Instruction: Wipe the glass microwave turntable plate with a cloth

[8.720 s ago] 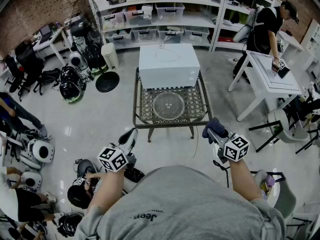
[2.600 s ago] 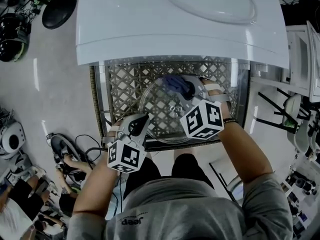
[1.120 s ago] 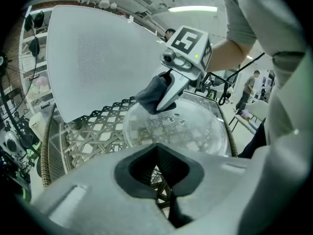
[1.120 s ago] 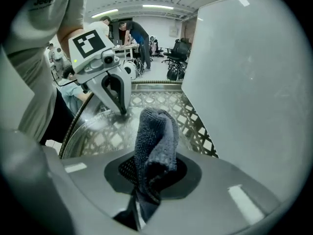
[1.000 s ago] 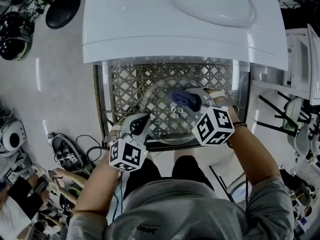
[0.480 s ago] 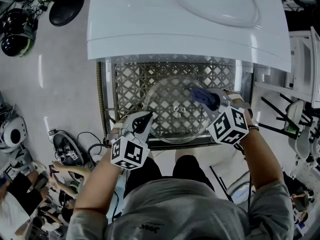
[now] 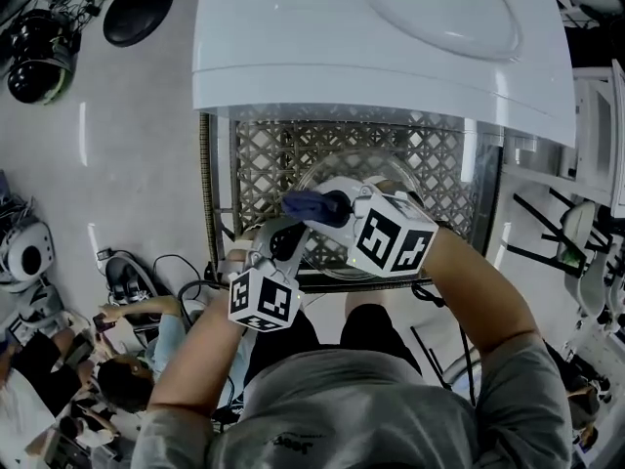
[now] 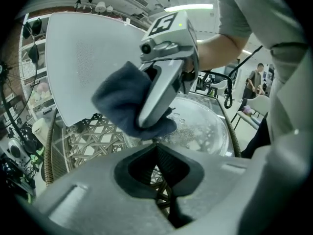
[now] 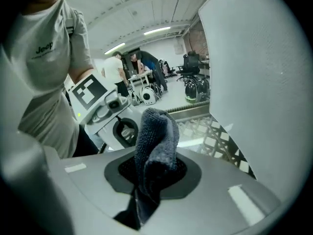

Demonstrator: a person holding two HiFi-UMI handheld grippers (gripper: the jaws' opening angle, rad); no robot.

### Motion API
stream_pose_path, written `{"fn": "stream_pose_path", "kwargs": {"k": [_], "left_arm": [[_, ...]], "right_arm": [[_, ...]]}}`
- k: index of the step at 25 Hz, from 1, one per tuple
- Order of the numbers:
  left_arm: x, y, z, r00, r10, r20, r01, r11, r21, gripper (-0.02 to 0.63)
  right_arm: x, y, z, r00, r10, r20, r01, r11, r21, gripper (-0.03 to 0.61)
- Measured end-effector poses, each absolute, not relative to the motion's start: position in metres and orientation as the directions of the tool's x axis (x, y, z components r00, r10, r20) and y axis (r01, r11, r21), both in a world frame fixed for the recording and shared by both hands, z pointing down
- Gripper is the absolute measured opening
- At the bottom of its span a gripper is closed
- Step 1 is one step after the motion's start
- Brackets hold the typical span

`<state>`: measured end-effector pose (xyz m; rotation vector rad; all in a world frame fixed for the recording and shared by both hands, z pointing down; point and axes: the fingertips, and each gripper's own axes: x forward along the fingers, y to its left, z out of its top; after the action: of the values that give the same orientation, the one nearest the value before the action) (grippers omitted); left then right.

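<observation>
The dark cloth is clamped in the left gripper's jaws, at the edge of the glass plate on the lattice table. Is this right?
Not quite: the cloth is clamped in the right gripper, not the left, as the right gripper view shows. The left gripper carries no cloth. The rest holds: it is at the edge of the glass plate on the lattice table.
</observation>
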<state>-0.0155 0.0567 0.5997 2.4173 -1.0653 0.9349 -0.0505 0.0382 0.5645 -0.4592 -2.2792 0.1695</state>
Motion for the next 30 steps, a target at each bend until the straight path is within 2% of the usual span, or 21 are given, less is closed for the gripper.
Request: {"fn": "stream_pose_path", "kwargs": {"k": [4, 13, 30], "left_arm": [[-0.014, 0.059, 0.599, 0.484, -0.554, 0.677, -0.738, -0.674, -0.024, 0.003], [-0.013, 0.06, 0.598, 0.489, -0.543, 0.682, -0.735, -0.678, -0.013, 0.003], [-0.016, 0.057, 0.598, 0.501, -0.525, 0.688, -0.745, -0.666, 0.034, 0.003]], "right_arm": [[-0.066, 0.047, 0.573, -0.581, 0.454, 0.675, 0.315, 0.891, -0.328, 0.067], [-0.06, 0.044, 0.589, -0.47, 0.44, 0.765, 0.318, 0.893, -0.318, 0.064], [0.119, -0.013, 0.589, -0.312, 0.217, 0.925, 0.103, 0.976, -0.194, 0.065]]}}
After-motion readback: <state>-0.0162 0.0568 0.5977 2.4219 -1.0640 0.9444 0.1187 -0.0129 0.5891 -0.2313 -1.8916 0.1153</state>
